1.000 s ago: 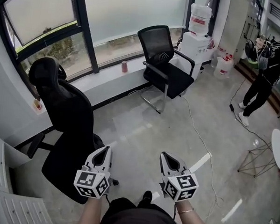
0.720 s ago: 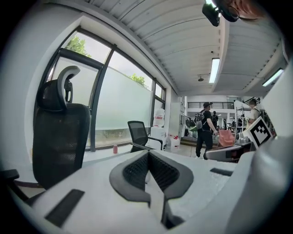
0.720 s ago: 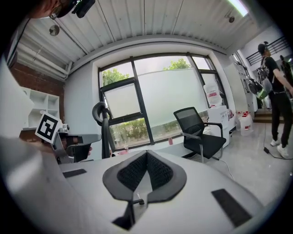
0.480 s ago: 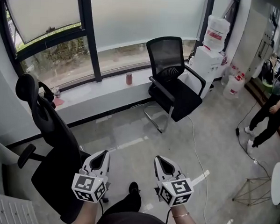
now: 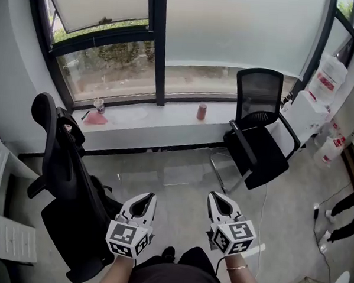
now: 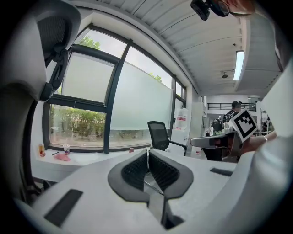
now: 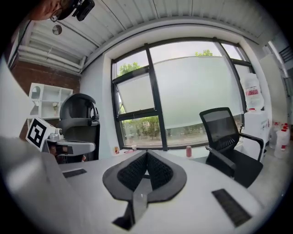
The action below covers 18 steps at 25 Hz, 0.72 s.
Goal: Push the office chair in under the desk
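Office chair [image 5: 68, 179] — near left gripper [image 5: 147, 198], closed | right gripper [image 5: 215, 197] — closed

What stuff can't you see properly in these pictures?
Tall black office chair: wheels hidden under its seat, head view.
White slatted furniture: cut off by the left edge, head view.
Person: only legs show, cut by the right edge, head view.
Small red can: label too small, every view.

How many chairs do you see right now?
2: a high-back office chair at left, a mesh armchair at right by the window. More may lie outside the view.
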Motion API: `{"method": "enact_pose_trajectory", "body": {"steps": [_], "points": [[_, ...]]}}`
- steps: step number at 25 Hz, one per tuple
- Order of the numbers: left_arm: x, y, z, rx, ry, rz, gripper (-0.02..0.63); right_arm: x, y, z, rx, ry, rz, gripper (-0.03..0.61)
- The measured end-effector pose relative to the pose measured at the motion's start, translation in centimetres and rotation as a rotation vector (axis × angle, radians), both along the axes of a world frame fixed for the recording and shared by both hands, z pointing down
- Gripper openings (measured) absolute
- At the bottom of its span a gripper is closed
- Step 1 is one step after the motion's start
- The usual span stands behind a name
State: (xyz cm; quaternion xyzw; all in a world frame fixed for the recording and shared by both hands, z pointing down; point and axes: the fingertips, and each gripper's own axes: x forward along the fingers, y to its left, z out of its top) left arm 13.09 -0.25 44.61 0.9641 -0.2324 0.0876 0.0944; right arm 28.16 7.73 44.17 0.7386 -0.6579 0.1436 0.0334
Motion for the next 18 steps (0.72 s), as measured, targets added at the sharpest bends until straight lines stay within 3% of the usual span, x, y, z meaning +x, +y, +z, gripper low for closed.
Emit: {"method": "enact_pose_trajectory", "body": {"steps": [7, 18], "points": [[2.6, -7.2, 0.8, 0.011, -0.030, -0.207, 0.009, 4.3, -11.1, 1.1, 0.004, -0.011, -0.210, 0.005], [4.2, -15.2, -0.3, 0.004, -0.080, -0.746, 0.011, 9.5, -27.0, 1.4, -0.021, -0.023, -0.672, 0.005]]}}
